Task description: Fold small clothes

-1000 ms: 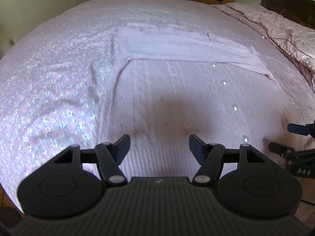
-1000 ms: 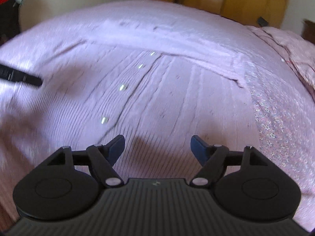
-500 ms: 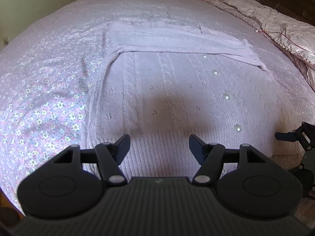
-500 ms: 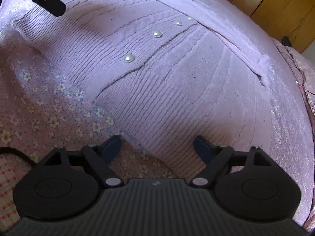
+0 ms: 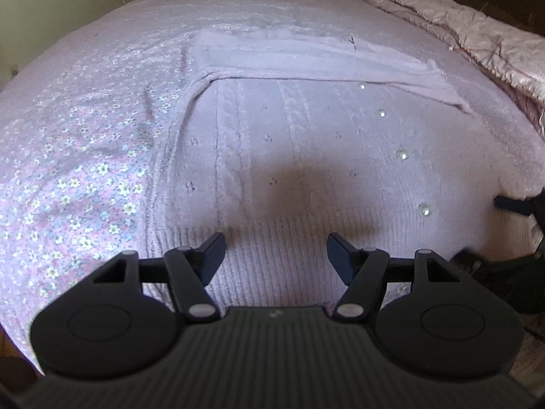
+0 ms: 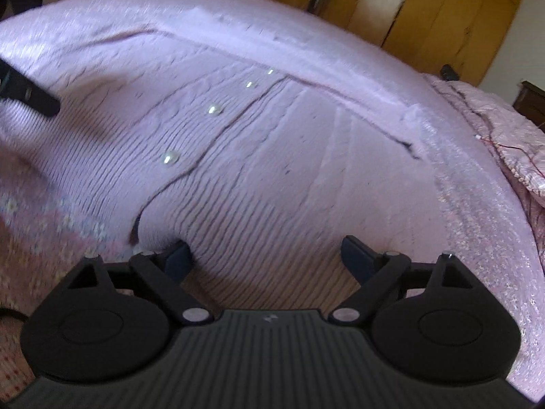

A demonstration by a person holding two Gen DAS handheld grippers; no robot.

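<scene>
Both tongs (image 5: 276, 250) (image 6: 264, 257) over cardigan (image 5: 306, 156) hem.

No legible text in either view.
Small pale mark on the ribbed housing of left gripper (image 5: 276, 250) and right gripper (image 6: 265, 254), too small to read; nothing printed on cardigan (image 5: 306, 156) or bedsheet (image 5: 85, 156).

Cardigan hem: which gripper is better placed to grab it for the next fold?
Either could; slight edge to the right gripper. It is open, with the cardigan hem running between its fingers. The left gripper, also open, sits over the ribbed hem, contact unclear.
</scene>
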